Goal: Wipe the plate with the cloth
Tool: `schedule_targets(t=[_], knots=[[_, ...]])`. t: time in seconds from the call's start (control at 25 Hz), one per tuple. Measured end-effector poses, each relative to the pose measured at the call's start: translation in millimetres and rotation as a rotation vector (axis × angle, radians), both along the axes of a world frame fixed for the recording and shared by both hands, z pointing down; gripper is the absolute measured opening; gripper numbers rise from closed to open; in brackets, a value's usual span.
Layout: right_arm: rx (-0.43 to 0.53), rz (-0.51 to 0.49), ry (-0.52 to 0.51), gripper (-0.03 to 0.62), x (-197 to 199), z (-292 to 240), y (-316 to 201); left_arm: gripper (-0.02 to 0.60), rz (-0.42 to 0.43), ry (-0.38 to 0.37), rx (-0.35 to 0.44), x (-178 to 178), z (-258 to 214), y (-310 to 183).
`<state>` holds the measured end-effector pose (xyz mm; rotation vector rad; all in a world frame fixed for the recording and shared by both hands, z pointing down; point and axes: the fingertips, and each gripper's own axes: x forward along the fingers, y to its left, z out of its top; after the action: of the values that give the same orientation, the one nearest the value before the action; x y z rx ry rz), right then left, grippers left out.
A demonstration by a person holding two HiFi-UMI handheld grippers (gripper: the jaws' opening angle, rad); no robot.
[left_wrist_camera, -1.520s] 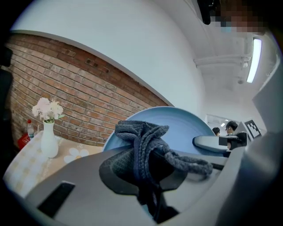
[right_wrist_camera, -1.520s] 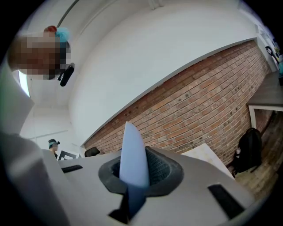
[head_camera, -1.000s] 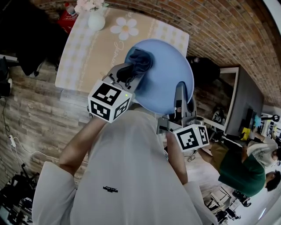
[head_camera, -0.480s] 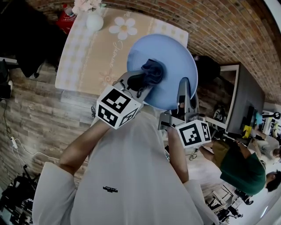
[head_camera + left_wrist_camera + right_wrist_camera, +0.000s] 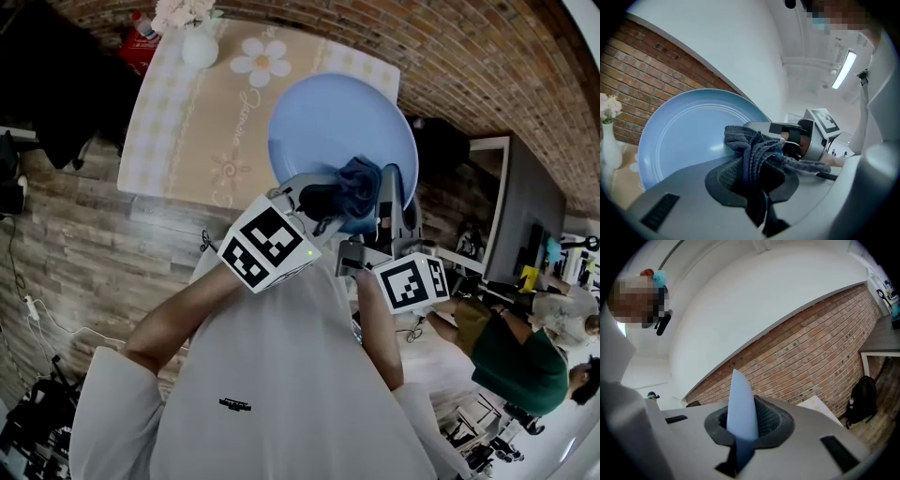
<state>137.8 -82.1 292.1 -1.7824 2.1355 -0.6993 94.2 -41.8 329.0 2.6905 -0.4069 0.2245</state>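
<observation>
A light blue plate [image 5: 328, 127] is held raised over the patterned surface [image 5: 202, 112], its rim clamped edge-on between the jaws of the right gripper [image 5: 740, 437]. A bunched dark blue cloth [image 5: 754, 152] is pinched in the jaws of the left gripper [image 5: 757, 185] and is pressed against the plate's face, just beside the right gripper.

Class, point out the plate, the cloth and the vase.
plate [image 5: 328, 131], head view, bare blue centre.
cloth [image 5: 752, 150], left gripper view, bunched dark folds.
vase [image 5: 199, 49], head view, white body.
</observation>
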Motion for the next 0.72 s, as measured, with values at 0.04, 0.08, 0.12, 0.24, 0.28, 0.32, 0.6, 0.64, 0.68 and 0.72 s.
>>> schedule_targets(t=[0.04,0.08,0.12,0.24,0.28,0.32,0.6,0.64,0.68,0.72], knots=[[0.001,0.0,-0.002,0.058,0,0,0,0.061,0.01,0.001,0.006,1,-1,2],[0.002,0.003,-0.002,0.058,0,0,-1,0.061,0.013,0.005,0.005,2,-2,2],[0.003,0.008,-0.002,0.058,1,1,-1,0.061,0.012,0.014,-0.001,1,-3,3],[0.001,0.035,0.007,0.058,9,4,0,0.061,-0.007,0.045,-0.012,-5,-9,2],[-0.002,0.045,0.011,0.058,12,6,1,0.061,-0.015,0.055,-0.01,-7,-12,1],[-0.006,0.052,0.015,0.058,15,8,2,0.061,-0.025,0.065,-0.008,-9,-16,-1],[-0.025,0.074,0.069,0.058,33,18,8,0.061,-0.126,0.088,0.02,-35,-32,-33],[-0.028,0.076,0.083,0.058,37,18,10,0.061,-0.15,0.088,0.022,-42,-33,-40],[-0.03,0.079,0.094,0.058,40,19,12,0.061,-0.175,0.086,0.023,-49,-33,-47],[-0.033,0.084,0.105,0.058,43,19,14,0.061,-0.198,0.081,0.025,-56,-34,-54]])
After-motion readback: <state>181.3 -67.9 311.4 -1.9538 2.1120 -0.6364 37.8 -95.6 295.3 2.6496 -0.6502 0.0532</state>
